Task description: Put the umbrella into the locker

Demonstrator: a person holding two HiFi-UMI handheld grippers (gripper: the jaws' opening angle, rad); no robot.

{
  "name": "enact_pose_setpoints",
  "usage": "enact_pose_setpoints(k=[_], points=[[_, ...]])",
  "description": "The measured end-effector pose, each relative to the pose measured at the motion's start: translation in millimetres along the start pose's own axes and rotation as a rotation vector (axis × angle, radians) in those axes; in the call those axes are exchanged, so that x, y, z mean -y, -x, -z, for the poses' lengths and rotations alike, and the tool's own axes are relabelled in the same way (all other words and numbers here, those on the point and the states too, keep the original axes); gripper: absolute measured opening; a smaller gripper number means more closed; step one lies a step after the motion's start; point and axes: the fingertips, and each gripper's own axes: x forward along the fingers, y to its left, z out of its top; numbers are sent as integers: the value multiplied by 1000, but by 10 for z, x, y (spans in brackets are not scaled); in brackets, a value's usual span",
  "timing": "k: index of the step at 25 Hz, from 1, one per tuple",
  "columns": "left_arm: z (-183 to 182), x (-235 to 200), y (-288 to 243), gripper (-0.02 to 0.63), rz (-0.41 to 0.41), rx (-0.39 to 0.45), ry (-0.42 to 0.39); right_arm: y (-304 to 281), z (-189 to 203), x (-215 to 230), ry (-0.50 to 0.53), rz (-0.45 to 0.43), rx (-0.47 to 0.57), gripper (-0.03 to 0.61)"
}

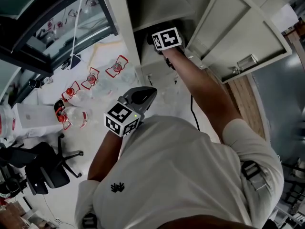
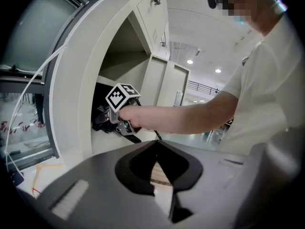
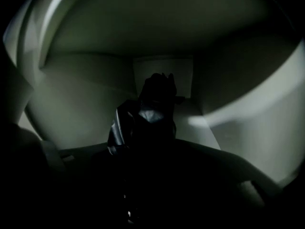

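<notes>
The locker stands open, its door swung to the right. My right gripper reaches deep into the dark compartment, and only its marker cube shows in the head view. It is shut on the black folded umbrella, which sticks out ahead of the jaws toward the back wall. The left gripper view shows the umbrella as a dark bundle just inside the opening. My left gripper hangs back outside the locker, shut and holding nothing.
Several water bottles with red labels lie on the floor to the left. A black office chair stands at lower left. A black cable runs beside the right arm. Neighbouring locker doors are closed.
</notes>
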Motion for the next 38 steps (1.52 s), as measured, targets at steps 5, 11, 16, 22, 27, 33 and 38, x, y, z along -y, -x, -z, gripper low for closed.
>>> enact_pose_setpoints(k=[5, 11, 16, 22, 27, 33, 38], points=[[9, -53, 0, 56, 7, -4, 7, -112, 52, 40, 23, 26, -67, 245], [26, -59, 6, 57, 11, -4, 10, -180, 153, 59, 56, 37, -133, 262], [-9, 18, 40, 57, 18, 0, 15, -127, 128, 49, 34, -2, -156, 268], [8, 124, 44, 57, 28, -7, 12, 69, 71, 57, 68, -4, -98, 272], [25, 255, -4, 57, 38, -9, 8, 349, 27, 34, 92, -15, -46, 272], [23, 547, -133, 57, 48, -14, -7, 786, 90, -36, 102, -42, 9, 270], [76, 809, -301, 57, 36, -12, -9, 1157, 268, -156, 102, -103, 62, 268]])
